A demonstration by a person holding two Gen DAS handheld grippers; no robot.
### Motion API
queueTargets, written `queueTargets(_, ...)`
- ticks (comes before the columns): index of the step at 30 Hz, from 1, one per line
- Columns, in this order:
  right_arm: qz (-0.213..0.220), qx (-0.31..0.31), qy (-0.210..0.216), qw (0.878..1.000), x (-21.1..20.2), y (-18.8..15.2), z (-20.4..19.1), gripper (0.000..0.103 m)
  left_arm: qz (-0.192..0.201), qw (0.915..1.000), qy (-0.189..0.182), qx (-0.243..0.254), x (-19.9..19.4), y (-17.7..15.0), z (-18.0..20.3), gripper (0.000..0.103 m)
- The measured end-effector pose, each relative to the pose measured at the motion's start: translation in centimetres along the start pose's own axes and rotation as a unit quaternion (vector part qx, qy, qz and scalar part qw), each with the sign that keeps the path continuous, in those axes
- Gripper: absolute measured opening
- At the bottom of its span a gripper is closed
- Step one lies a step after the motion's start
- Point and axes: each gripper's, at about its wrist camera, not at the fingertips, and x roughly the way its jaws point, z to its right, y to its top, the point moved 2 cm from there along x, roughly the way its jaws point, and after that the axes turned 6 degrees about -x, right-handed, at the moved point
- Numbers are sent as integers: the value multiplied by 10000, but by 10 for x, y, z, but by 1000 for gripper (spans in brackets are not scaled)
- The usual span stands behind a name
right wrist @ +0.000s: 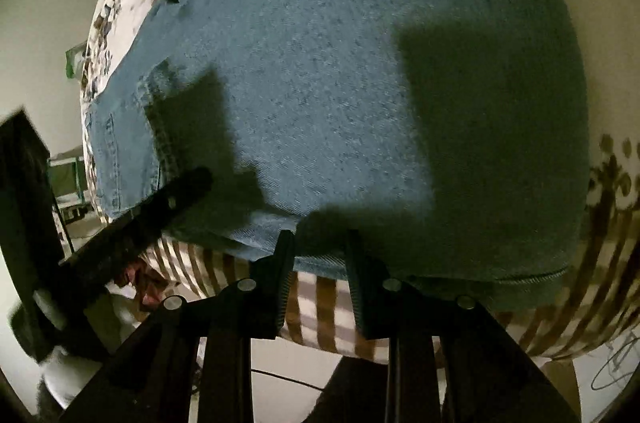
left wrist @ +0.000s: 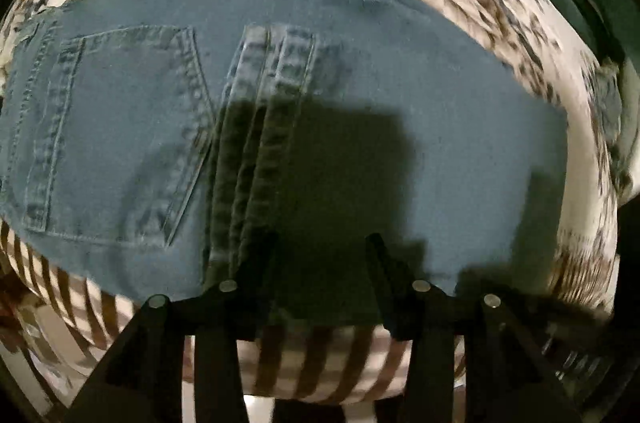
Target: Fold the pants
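Observation:
Blue denim pants (left wrist: 320,95) lie folded flat on a floral bedspread; a back pocket (left wrist: 120,127) and the leg hems (left wrist: 260,151) show on top. My left gripper (left wrist: 322,243) is open, its fingers just over the pants' near edge, holding nothing. In the right wrist view the pants (right wrist: 320,83) fill the frame. My right gripper (right wrist: 320,243) is open at the near folded edge, empty. The left gripper (right wrist: 172,199) shows at the left, over the denim.
The floral bedspread (left wrist: 500,3) has a striped border (right wrist: 320,311) hanging over the bed's near edge. The floor lies below, with a cable (right wrist: 616,363) at the right. A dark object (right wrist: 24,223) stands at the left.

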Motion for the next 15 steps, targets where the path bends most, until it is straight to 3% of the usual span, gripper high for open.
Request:
queueTargets(8, -320, -148, -226, 9991, 5, -1, -8, 28, 52, 9998, 115, 140, -7, -20, -3, 40)
queueTargets(12, -133, -40, -468, 9988, 0, 5, -12, 30, 38, 10000, 83, -18, 4, -14, -7, 40)
queueTargets(15, 268, -9, -1009, 9945, -13, 9, -13, 59, 40, 9989, -117, -462, -4, -5, -14, 40)
